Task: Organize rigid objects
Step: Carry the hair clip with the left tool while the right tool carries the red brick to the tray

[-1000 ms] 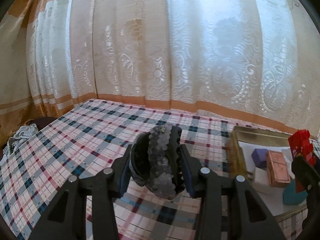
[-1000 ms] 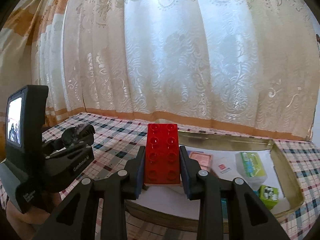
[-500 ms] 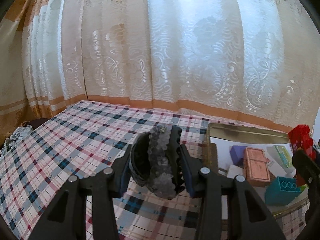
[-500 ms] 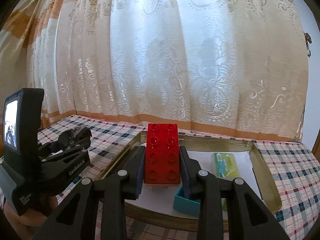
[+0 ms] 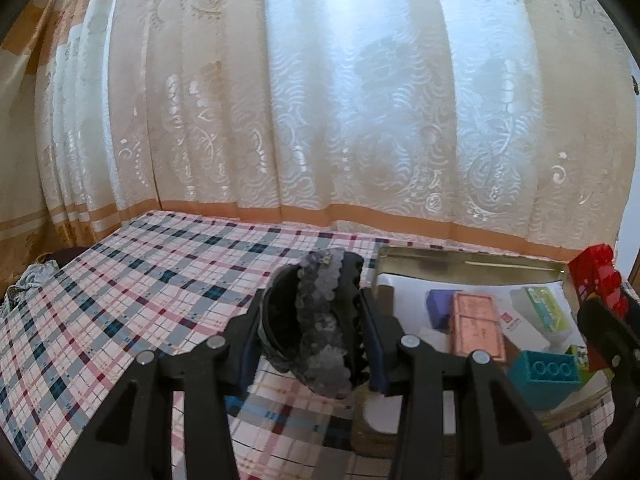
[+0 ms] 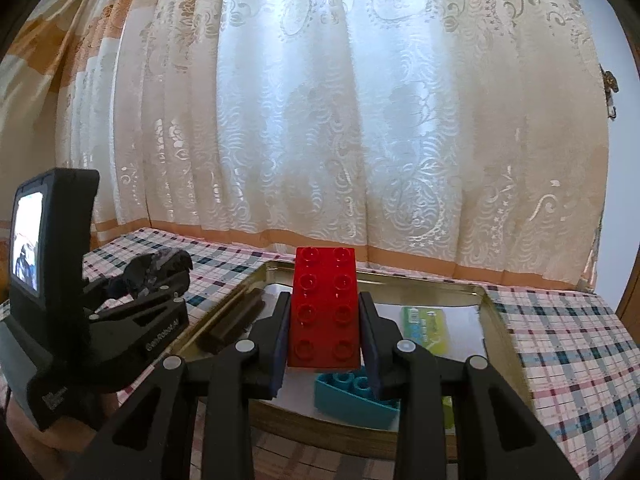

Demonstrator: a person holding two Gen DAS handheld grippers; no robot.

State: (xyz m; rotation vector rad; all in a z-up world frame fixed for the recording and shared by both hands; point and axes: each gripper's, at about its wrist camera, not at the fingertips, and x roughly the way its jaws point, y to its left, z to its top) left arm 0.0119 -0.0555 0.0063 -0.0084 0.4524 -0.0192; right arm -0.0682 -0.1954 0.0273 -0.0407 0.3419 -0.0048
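Currently logged, from my 2 wrist views:

Item 1: my left tool (image 5: pixel 312 336) is clenched on a dark hair clip (image 5: pixel 316 320) with a grey scalloped trim, held clear above the checked cloth (image 5: pixel 160 280) that covers the table. In the right wrist view that same left tool (image 6: pixel 160 276) sits at the far left, the hair clip (image 6: pixel 154 270) at its tip, just beside the tray's left edge.

Item 2: my right tool (image 6: pixel 325 320) is clenched on a red brick (image 6: pixel 325 308) with 8 studs, gripped by its long sides, studs facing the camera, over the near part of the tray. From the left wrist view the red brick (image 5: pixel 596 280) shows at the right edge.

Item 3: gold metal tray (image 5: pixel 460 258), lined with white paper, resting on the checked cloth. I count inside it: 1 teal brick (image 5: pixel 544 376) at the near edge, 1 pink box (image 5: pixel 476 326), 1 purple block (image 5: pixel 438 304) touching the pink box on its left, and 1 white-and-green box (image 5: pixel 544 308) towards the far right. A small green item by the near right corner is too hidden for me to identify.

Item 4: cream patterned curtain (image 5: pixel 360 100) with an orange band, hanging behind the table.
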